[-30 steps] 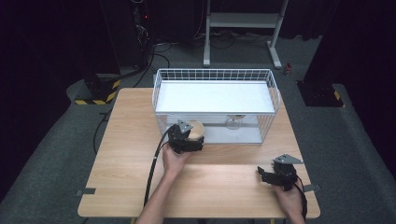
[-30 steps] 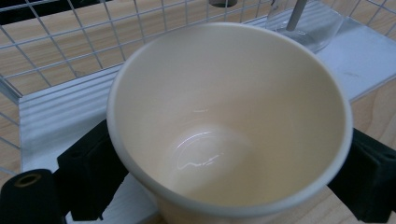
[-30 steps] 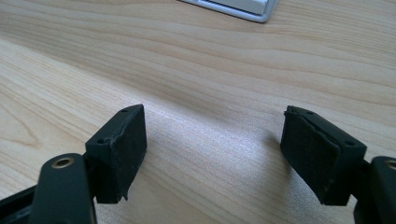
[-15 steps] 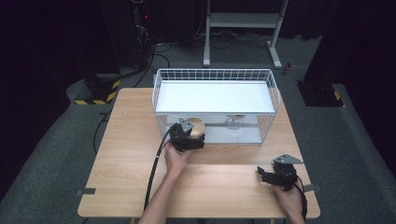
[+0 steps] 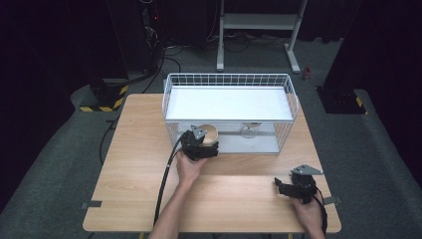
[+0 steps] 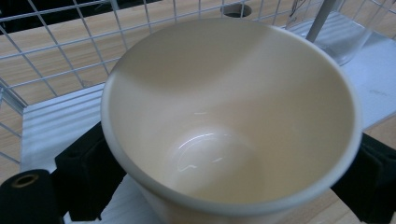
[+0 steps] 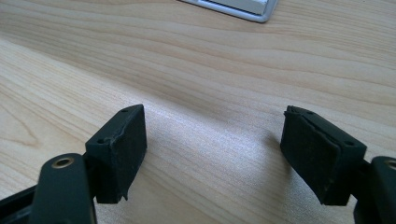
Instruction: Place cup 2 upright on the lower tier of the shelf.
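A cream-coloured cup point(image 6: 229, 121) sits between the jaws of my left gripper point(image 5: 201, 145), which is shut on its sides; the cup point(image 5: 209, 133) is at the front left opening of the white wire rack point(image 5: 229, 79), over its grey base. The cup's mouth faces the left gripper camera and it is empty. A clear glass point(image 5: 250, 130) stands on the rack's base to the right of the cup. My right gripper point(image 5: 284, 186) rests low at the table's front right, jaws open over bare wood point(image 7: 215, 140), nothing between them.
The wire rack has a white top shelf point(image 5: 226, 103) and a grey lower tray point(image 5: 249, 145). The wooden table point(image 5: 134, 164) has free room at left and front centre. A cable point(image 5: 164, 184) trails from the left gripper along the forearm.
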`<state>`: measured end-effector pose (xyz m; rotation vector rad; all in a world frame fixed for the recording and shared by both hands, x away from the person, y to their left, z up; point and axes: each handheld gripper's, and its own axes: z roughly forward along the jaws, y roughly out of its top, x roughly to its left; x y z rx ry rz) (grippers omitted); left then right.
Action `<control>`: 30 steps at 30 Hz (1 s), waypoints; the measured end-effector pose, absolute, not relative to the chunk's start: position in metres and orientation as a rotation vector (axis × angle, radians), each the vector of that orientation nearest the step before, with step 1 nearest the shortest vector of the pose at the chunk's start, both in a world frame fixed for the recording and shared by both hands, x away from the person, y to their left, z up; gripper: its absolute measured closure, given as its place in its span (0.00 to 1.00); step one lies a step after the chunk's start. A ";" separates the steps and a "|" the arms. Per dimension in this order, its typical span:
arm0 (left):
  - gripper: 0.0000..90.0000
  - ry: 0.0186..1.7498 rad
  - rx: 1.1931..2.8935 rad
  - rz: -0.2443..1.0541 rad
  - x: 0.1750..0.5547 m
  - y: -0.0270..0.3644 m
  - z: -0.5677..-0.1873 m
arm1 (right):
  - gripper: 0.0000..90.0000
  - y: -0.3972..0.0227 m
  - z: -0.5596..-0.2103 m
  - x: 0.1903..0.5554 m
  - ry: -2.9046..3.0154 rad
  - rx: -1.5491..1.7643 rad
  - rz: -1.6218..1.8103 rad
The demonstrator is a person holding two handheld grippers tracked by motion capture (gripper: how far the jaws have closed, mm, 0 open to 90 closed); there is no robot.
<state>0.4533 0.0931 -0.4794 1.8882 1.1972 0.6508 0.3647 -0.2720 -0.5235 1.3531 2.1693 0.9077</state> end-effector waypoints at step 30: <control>0.19 1.192 1.959 0.652 0.433 0.103 -0.489 | 0.25 -0.272 -0.524 0.365 2.170 1.351 0.909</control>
